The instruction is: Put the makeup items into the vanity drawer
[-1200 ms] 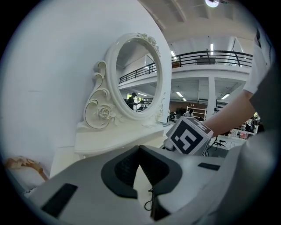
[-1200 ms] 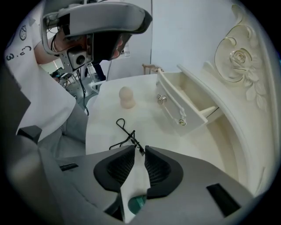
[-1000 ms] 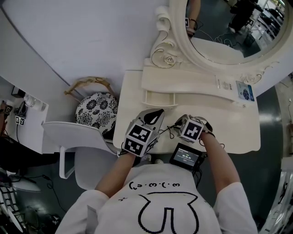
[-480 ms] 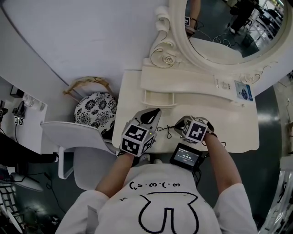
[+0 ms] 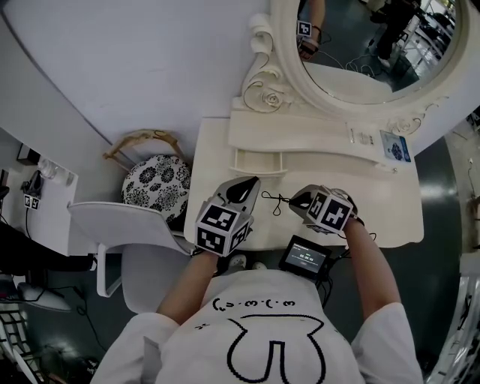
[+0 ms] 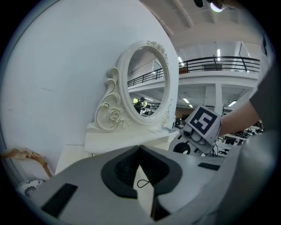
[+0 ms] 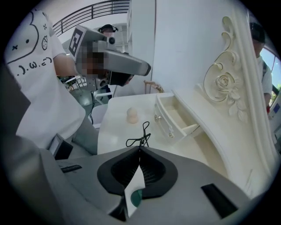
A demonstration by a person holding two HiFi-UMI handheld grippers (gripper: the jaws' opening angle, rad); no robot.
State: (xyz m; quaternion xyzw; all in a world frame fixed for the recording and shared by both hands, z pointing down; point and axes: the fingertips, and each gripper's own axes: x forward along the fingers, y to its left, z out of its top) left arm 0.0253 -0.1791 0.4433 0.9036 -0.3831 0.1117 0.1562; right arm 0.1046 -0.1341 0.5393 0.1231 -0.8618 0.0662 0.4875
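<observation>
my right tool [image 7: 140, 148] has just clamped onto the black eyelash curler [image 7: 138, 137]; my left tool [image 6: 139, 148] sits pinched together, empty.

Your light is bright and even; both gripper views warp toward black edges; a ceiling lamp [image 6: 215, 5] glares at one o'clock.

Blk wire eyelash curler [image 7: 139, 135] pinched at right gripper [image 7: 140, 148] tips. Beige sponge [image 7: 132, 115] upright at its 11 o'clock. White drawer [image 7: 163, 119] open, 2 o'clock.

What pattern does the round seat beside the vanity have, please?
The round seat has a black-and-white floral pattern, clearest in the head view.
</observation>
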